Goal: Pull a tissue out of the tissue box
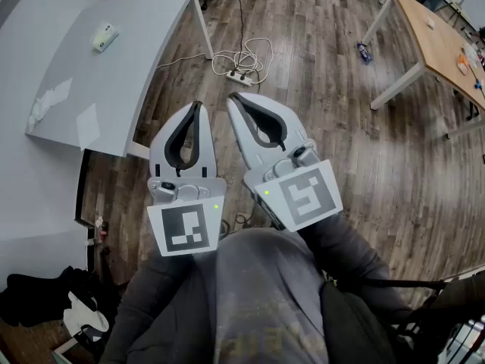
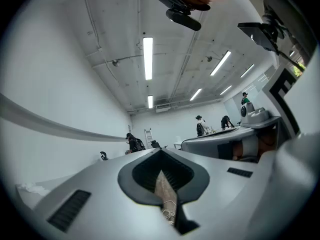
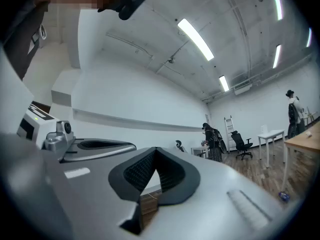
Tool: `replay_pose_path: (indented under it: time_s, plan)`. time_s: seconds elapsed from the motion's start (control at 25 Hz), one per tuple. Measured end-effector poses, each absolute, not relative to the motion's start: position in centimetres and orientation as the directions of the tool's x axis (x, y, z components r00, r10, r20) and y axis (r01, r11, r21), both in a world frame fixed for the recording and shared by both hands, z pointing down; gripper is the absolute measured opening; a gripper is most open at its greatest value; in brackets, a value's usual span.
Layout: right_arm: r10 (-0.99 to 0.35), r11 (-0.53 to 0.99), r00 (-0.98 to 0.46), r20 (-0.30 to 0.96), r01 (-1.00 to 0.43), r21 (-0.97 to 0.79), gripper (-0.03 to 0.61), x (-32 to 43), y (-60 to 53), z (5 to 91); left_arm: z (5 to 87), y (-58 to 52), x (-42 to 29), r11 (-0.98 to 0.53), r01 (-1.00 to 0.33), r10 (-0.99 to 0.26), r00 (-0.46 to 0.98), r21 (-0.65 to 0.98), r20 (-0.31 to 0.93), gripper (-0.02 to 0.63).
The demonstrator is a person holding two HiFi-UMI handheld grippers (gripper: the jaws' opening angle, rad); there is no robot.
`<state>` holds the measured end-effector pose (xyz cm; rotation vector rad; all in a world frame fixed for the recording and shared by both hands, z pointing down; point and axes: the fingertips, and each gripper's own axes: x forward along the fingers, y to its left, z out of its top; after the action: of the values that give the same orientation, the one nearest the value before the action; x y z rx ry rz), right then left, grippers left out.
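Both grippers are held close in front of the person's body, above the wooden floor, pointing forward. The tips of my left gripper (image 1: 198,106) meet, with nothing between them; in the left gripper view (image 2: 160,152) its pads touch at the tip. My right gripper (image 1: 235,98) is also shut and empty, its tips meeting in the right gripper view (image 3: 156,150). A small pale pack, possibly the tissue box (image 1: 104,36), lies far off on the grey table (image 1: 144,44) at the upper left. A crumpled white tissue (image 1: 45,105) lies near that table's near corner.
A power strip with white cables (image 1: 241,73) lies on the floor ahead of the grippers. A wooden table (image 1: 436,40) stands at the upper right. A black bag (image 1: 38,294) sits at the lower left. People stand far across the room (image 2: 201,125).
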<state>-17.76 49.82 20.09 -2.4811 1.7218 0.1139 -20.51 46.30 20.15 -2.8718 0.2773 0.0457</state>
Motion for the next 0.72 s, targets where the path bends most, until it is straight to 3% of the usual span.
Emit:
replay_pose_path:
  time_s: [0.28, 0.72]
  plan:
    - [-0.941, -0.288, 0.299, -0.159, -0.954, -0.087, 0.002, -14.6, 53.8, 20.6, 20.8, 49.3, -17.5, -0.94, -0.254, -0.248, 0.967, -0.228, -0.054, -0.002]
    - [-0.969, -0.23, 0.237, -0.075, -0.969, -0.085, 0.003, -9.5, 54.0, 23.0, 23.2, 47.5, -16.5, -0.888, -0.423, -0.433, 0.901, -0.182, 0.017, -0.002]
